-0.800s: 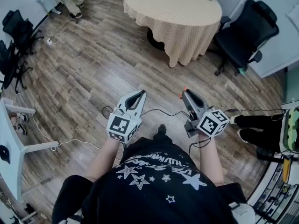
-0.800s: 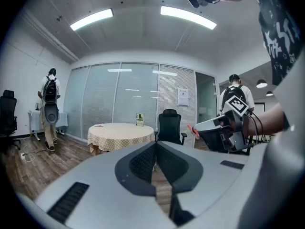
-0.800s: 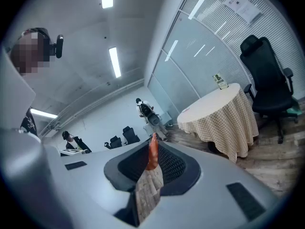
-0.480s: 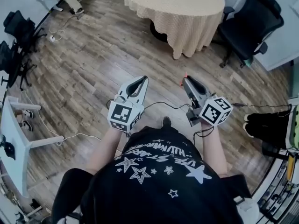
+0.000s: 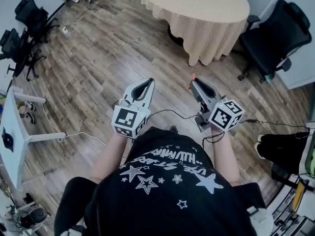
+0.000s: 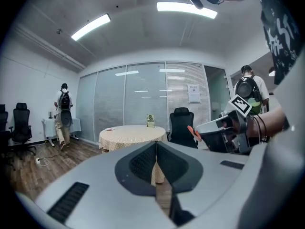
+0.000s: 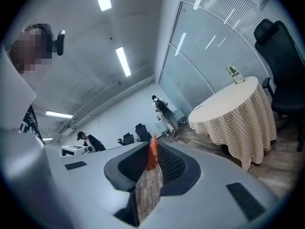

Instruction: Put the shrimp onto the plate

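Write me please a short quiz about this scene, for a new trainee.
1. True or false: the left tool is shut with nothing in it.
2. Which tool holds the shrimp? A: left tool. B: right tool.
3. What seat stands next to the round table?

Key: 1 true. 2 B. 3 a black office chair.

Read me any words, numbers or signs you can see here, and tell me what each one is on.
"8": on the card standing on the round table; the smaller print beneath it is unreadable.
White lettering on the person's black T-shirt: upside down and too blurred to read.
Sheet on the glass wall: too small to read.
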A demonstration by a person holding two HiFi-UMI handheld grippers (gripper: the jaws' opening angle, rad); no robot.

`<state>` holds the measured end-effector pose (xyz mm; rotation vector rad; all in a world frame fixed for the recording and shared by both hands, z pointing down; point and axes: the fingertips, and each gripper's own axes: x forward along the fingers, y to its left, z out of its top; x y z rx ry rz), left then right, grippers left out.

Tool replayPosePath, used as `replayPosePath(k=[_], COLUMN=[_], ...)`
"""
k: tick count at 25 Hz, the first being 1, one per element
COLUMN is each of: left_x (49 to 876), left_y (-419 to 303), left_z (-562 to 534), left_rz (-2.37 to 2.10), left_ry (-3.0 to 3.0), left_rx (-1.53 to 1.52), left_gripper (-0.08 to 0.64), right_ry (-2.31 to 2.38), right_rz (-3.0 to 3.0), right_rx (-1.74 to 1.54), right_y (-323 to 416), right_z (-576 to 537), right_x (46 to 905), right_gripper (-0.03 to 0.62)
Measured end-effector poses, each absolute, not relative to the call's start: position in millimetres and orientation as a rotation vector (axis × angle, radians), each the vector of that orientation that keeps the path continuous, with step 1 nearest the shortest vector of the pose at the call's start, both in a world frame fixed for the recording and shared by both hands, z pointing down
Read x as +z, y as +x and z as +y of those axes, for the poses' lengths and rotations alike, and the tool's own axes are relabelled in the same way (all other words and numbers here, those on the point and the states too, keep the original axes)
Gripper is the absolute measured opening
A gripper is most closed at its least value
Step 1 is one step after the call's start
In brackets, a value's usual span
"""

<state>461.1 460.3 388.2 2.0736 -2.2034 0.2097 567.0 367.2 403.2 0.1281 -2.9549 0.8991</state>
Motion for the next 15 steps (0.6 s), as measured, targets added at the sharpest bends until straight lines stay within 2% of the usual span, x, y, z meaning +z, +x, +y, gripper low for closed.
replayPosePath(k=[15], left_x=[423.3], left_y=[422.7], left_z=[440.6], left_rz=[-2.238], left_ry=[1.901], left_rx=[0.2], left_gripper=[0.009], right_ry=[0.086], right_rz=[-2.875], right_rx=[1.019], right_y=[534.1], right_z=[324.4], right_x=[438.3], right_gripper=[0.061])
